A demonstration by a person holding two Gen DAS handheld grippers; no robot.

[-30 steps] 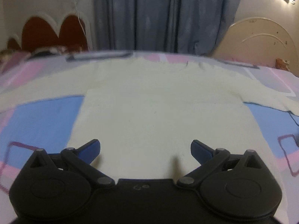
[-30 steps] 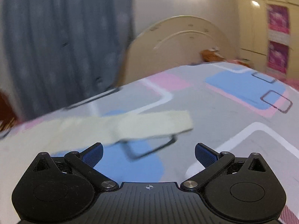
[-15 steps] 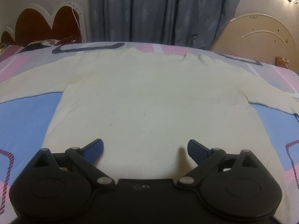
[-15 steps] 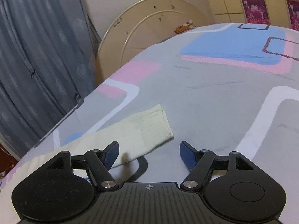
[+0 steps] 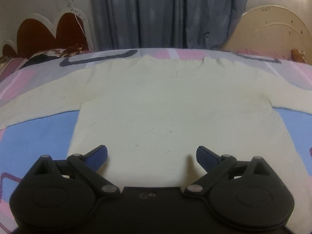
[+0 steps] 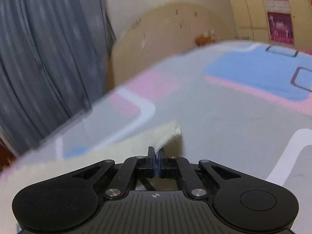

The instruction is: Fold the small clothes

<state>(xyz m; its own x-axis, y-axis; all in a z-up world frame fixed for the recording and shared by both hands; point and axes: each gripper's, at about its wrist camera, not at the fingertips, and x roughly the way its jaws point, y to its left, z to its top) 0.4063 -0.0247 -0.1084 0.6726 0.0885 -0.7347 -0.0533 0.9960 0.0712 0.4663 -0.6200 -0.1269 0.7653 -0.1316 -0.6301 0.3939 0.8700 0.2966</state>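
Observation:
A small cream knitted sweater lies flat on the patterned bedspread, neckline away from me, both sleeves spread to the sides. My left gripper is open and empty, hovering over the sweater's bottom hem. In the right wrist view my right gripper is shut on the ribbed cuff of the sweater's sleeve, which rises off the bedspread into the jaws. The rest of that sleeve trails off to the left.
Blue-grey curtains hang behind the bed. A dark red scalloped headboard stands at the left, with bedding piled below it. A cream round-topped board leans at the right. Cupboards with pink posters stand beyond.
My right gripper has closed on the sleeve cuff, which lay flat and free before, and lifted it. My left gripper stays open and has drifted slightly over the hem.

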